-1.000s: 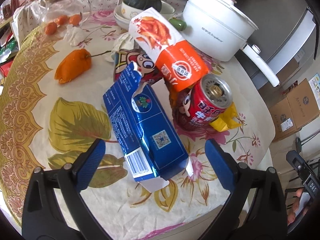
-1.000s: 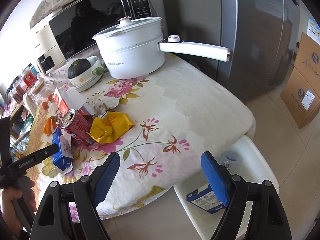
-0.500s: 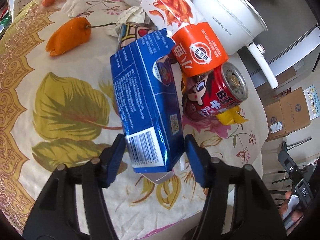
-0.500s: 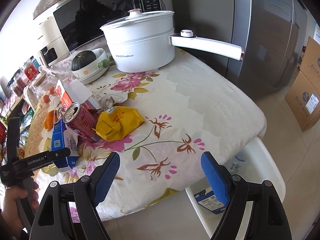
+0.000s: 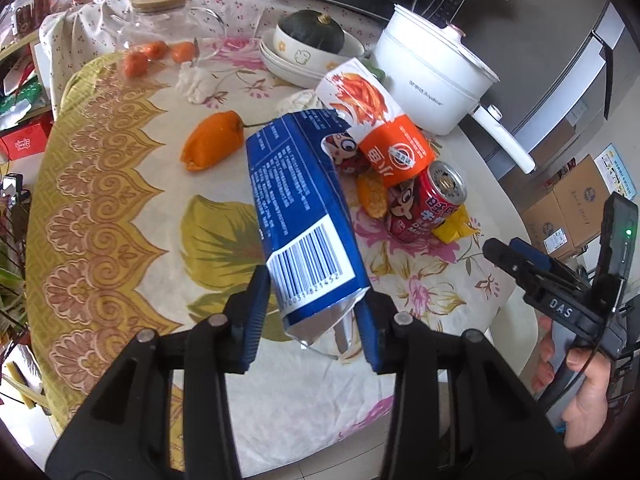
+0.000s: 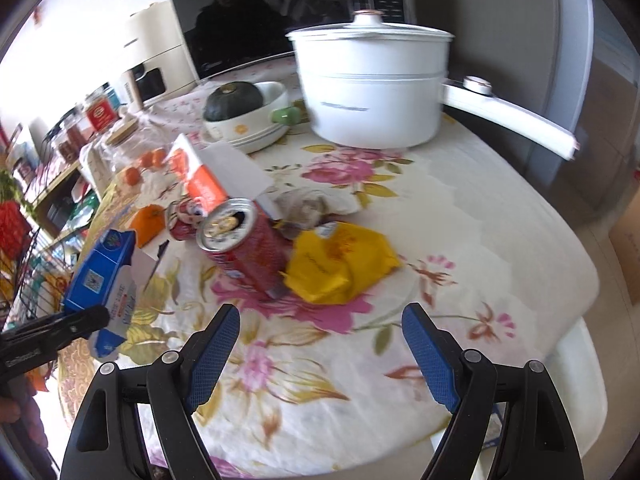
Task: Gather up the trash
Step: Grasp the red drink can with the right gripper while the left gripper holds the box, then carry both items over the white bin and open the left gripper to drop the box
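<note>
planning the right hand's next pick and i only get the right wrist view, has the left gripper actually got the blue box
observer: Yes. The left gripper has its fingers closing on the barcode end of the blue box, one pad on each side.
operator: box still intact
observer: No, the gripped end is squashed and its silver lining gapes open.
operator: anything tucked by the red can
observer: A small orange piece that I cannot identify lies on the cloth beside the red can.
</note>
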Available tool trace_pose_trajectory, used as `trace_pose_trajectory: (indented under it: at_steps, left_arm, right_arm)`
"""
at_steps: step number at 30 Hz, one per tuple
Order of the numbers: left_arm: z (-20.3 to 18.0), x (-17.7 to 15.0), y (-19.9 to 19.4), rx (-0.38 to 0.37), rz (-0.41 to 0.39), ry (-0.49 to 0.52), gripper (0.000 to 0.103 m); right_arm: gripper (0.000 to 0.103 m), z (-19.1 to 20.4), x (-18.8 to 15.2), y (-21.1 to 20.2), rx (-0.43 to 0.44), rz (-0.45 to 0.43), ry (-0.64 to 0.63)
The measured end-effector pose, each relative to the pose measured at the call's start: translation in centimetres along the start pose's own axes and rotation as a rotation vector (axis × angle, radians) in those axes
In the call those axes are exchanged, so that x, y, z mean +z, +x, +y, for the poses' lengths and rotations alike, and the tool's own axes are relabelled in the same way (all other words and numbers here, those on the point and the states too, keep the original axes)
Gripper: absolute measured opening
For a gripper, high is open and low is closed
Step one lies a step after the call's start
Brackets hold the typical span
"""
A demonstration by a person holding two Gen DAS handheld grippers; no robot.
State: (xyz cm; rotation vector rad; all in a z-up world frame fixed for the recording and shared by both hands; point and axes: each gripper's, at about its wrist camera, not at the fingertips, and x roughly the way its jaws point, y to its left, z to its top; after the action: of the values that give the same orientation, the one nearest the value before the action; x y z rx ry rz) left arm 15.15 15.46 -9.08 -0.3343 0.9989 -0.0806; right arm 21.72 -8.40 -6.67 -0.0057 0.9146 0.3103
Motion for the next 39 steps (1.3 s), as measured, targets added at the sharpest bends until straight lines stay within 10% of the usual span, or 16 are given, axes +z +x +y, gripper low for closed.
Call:
trace_pose_trajectory:
  at_steps: [13, 22, 39]
  left_arm:
    - [3.3, -0.3, -2.3, 0.012, -0.03, 0.002, 0.042]
    - [3.3, -0.4, -2.0, 0.009, -0.016, 0.009, 0.042]
    - [3.3, -0.5, -2.2, 0.025, -0.025, 0.007, 0.042]
  right_arm:
    - [0.083, 6.1, 1.7, 4.3, -0.071, -0.085, -0.204]
    - [0.056, 6.7, 1.7, 5.8, -0.084, -0.073, -0.228]
    - [0.054, 6.0, 1.1, 1.1, -0.028, -0.106, -0.222]
